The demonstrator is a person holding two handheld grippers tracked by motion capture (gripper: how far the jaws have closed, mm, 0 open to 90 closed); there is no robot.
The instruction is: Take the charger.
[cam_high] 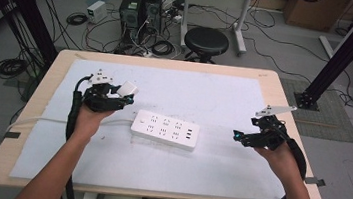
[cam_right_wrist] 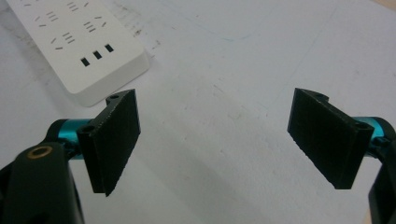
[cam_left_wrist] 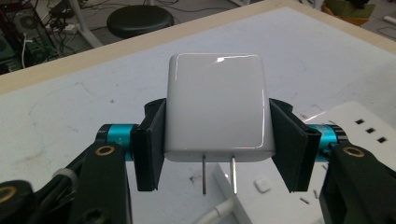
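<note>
Left gripper clamps the glossy white two-prong charger block, prongs down; the white plastic power strip lies just right and below, long axis crosswise; right gripper gapes empty.

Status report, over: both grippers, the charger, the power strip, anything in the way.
Left gripper shut on white charger, prongs down, held above the mat. Right gripper open, empty, right of power strip. Nothing lying on the strip's sockets.
</note>
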